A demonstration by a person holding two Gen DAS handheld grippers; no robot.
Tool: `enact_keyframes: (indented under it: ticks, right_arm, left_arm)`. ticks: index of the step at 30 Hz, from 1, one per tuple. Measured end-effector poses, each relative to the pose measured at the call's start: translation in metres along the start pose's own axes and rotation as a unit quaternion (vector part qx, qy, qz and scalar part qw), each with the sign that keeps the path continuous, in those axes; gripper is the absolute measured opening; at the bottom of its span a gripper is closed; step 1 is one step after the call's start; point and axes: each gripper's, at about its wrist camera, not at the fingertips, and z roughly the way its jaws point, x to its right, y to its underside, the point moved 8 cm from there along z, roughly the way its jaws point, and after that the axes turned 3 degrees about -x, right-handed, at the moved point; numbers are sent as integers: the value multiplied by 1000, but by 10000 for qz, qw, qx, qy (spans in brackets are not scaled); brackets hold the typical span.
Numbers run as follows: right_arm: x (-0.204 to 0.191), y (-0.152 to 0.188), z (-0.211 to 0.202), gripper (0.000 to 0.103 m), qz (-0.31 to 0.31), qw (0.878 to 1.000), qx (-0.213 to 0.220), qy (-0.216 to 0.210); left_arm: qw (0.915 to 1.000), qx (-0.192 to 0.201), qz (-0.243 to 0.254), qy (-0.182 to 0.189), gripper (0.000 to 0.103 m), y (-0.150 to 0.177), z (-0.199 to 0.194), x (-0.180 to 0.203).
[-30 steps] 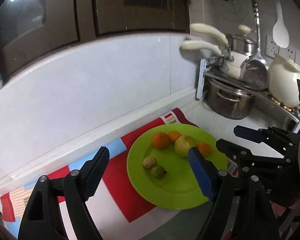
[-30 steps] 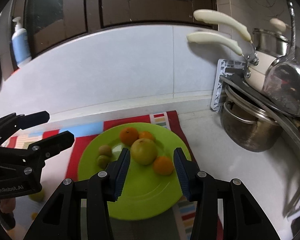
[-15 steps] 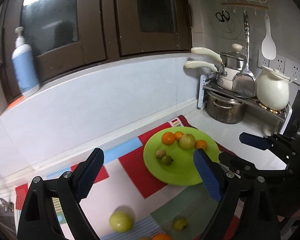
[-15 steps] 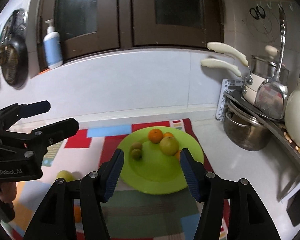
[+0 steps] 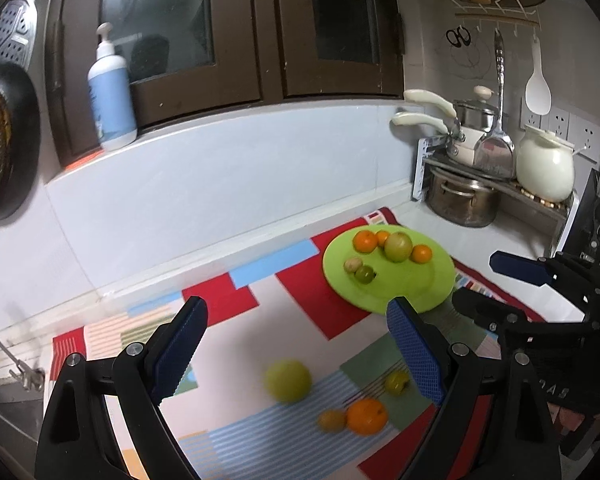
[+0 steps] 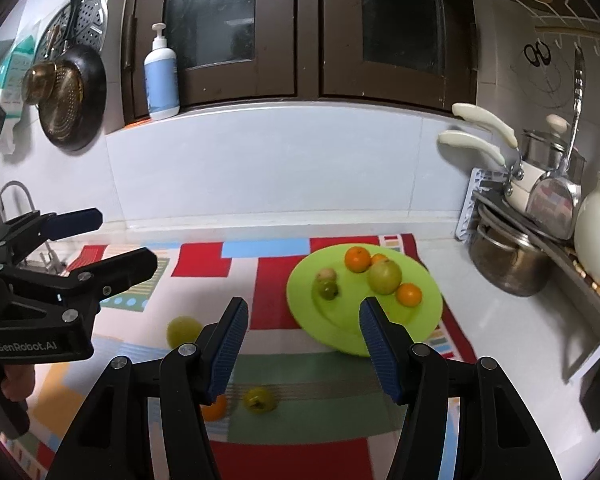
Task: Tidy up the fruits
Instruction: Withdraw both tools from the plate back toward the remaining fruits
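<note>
A lime-green plate (image 5: 408, 288) (image 6: 340, 316) sits at the far right of the patchwork mat and carries several fruits: oranges, a large green fruit and two small ones. Nearer on the mat lie a big green fruit (image 5: 288, 380) (image 6: 184, 330), a small green fruit (image 5: 397, 383) (image 6: 260, 399), an orange (image 5: 367, 416) (image 6: 216, 406) and a small yellowish fruit (image 5: 332, 420). My left gripper (image 5: 296, 344) (image 6: 120, 240) hangs open above the loose fruits, holding nothing. My right gripper (image 6: 304, 344) (image 5: 476, 280) is open and empty, short of the plate.
A rack (image 6: 500, 216) at the right holds steel pots, a ladle and a white jar (image 5: 544, 168). A pump bottle (image 6: 162, 76) stands on the window ledge. A pan (image 6: 72, 104) hangs at the left, above a tap (image 6: 12, 192) and sink.
Both grippers have drawn back from the plate and their jaws have widened. The plate looks smaller and the loose fruits on the mat have come into view.
</note>
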Motion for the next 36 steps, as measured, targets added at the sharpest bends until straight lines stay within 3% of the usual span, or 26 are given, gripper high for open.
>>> enact_keyframes:
  ticks: [12,29,36]
  right_arm:
    - [-23,30,14,59,192,9988,-397,209]
    - [-25,78,64,58,780,9854,-1478,317]
    - [-22,91,81,52,1183,9739,-1933,116]
  left_arm:
    - [9988,-358,341,-67,92,45,11,-26]
    - [9891,-1315,387,539,91,81,84,-29]
    - [9831,-1660,325,706,88,84,112,-21]
